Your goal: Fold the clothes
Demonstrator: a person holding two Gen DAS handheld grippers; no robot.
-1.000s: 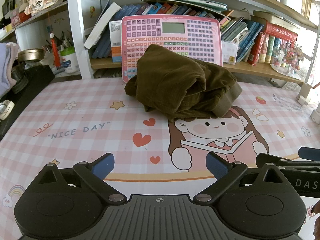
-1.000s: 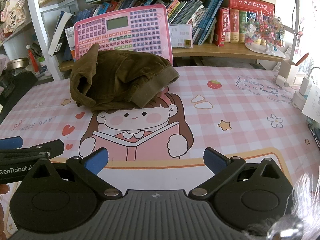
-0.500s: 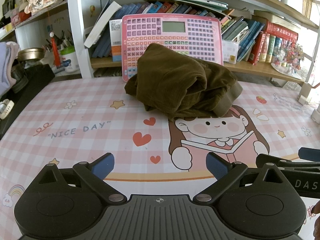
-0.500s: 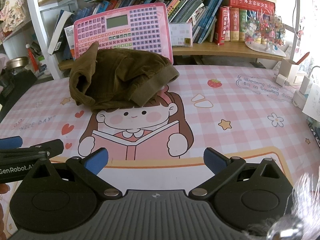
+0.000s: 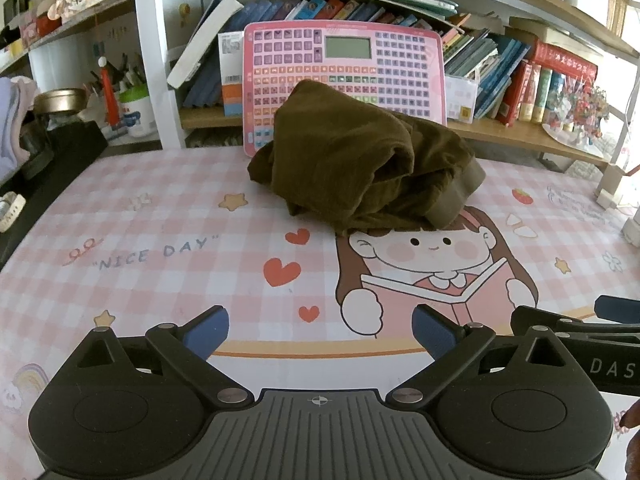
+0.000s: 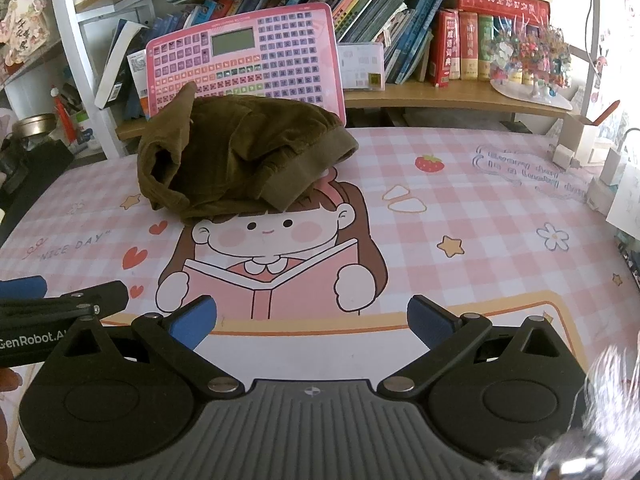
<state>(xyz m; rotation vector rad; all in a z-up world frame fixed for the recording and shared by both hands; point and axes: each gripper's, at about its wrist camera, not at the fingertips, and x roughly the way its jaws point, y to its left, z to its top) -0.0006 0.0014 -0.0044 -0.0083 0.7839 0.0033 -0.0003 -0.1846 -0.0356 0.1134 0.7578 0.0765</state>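
Garment point(image 5: 360, 172): stayed crumpled, unmoved over the last second (folding not begun).
Left gripper point(image 5: 320, 330): fingers spread, empty.
Right gripper point(image 6: 312, 320): likewise released, empty.

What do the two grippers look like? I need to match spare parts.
Both are alike: the left gripper and right gripper have black linkage arms with silver pivot pins, a ribbed grey body bearing a crosshair mark, and blue pads on the fingers. White lettering shows on each gripper's side: "GenRobot.A" on the left one, "DAS" on the right one.

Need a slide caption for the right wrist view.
Open right gripper faces a crumpled brown garment on the pink desk mat.
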